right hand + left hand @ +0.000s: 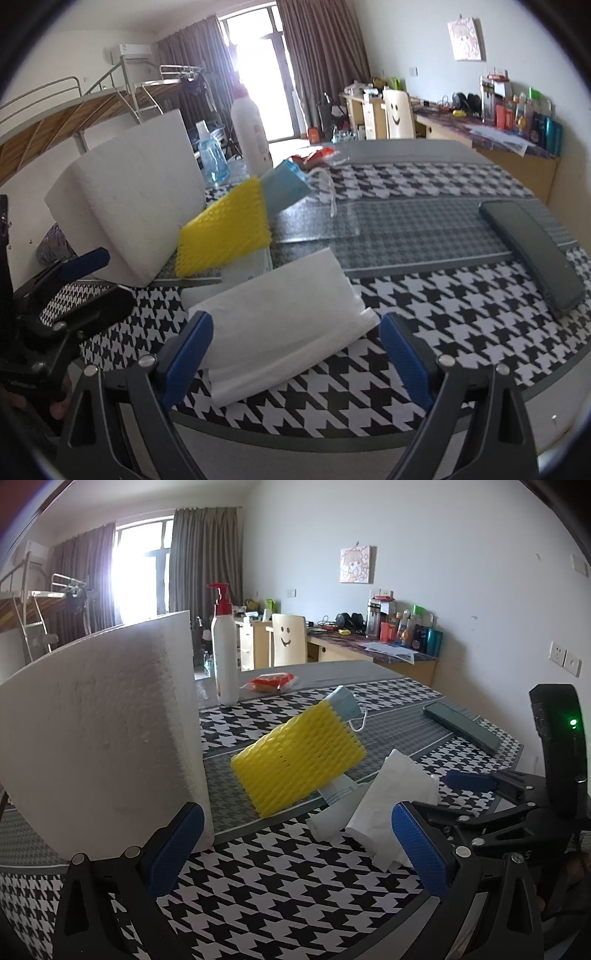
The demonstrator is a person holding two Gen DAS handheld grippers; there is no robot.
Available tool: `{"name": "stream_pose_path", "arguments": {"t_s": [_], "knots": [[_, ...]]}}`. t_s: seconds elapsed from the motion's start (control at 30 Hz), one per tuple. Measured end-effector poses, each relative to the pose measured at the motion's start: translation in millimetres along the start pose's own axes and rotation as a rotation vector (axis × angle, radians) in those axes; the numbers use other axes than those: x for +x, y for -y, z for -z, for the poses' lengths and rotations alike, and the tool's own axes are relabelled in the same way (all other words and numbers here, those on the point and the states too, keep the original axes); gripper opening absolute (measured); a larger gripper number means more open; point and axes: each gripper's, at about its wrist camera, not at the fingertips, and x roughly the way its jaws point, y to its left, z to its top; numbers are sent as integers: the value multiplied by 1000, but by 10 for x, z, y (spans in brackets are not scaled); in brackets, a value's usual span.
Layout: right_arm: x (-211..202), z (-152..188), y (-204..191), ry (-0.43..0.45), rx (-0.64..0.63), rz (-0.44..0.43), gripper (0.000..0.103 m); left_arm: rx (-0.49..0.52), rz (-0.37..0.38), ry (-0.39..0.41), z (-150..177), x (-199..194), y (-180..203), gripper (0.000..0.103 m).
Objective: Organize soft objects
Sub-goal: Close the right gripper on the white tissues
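- Right now your left gripper [295, 853] stands with its blue pads wide apart, nothing between them, low over the houndstooth tablecloth [280, 890].
- Your right gripper [295, 358] is spread just as wide; the folded white tissue [280, 332] lies between its pads, its near left edge at the left pad [188, 358], clear of the right one.
- Just beyond the tissue, the yellow foam net sleeve [299, 757] sits tilted, leaning on the white foam block [99, 731] that stands at the left.
- A blue face mask [286, 186] pokes out from behind the sleeve's far end, its ear loop trailing on the table.
- Farther back you have a white pump bottle [225, 653] and a red snack packet [271, 682].
- A dark green flat case [532, 251] lies on the right side, well apart from the soft things.
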Motion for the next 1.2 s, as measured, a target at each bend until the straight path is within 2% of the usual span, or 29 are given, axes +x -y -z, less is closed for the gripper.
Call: {"name": "stream_pose_path", "arguments": {"t_s": [0.2, 0.37, 0.47, 0.53, 0.63, 0.77, 0.83, 0.97, 1.2], "knots": [[143, 34, -35, -56, -12, 11, 90, -10, 8, -8, 9, 16, -15, 102], [185, 42, -114, -78, -58, 69, 79, -8, 9, -15, 23, 41, -13, 102], [188, 47, -147, -84, -81, 101, 65, -2, 11, -23, 33, 63, 0, 102], [182, 57, -157, -84, -95, 115, 59, 0, 8, -26, 32, 76, 2, 102], [189, 72, -213, -85, -122, 134, 39, 0, 10, -26, 26, 76, -4, 102], [192, 84, -274, -92, -146, 121, 19, 6, 17, -36, 22, 101, 16, 102], [176, 82, -256, -105, -147, 100, 13, 15, 18, -33, 5, 114, 45, 102], [103, 56, -170, -97, -109, 66, 11, 32, 35, -41, -13, 155, 104, 102], [11, 14, -33, -67, -79, 92, 11, 66, 51, -63, -19, 248, 206, 102]]}}
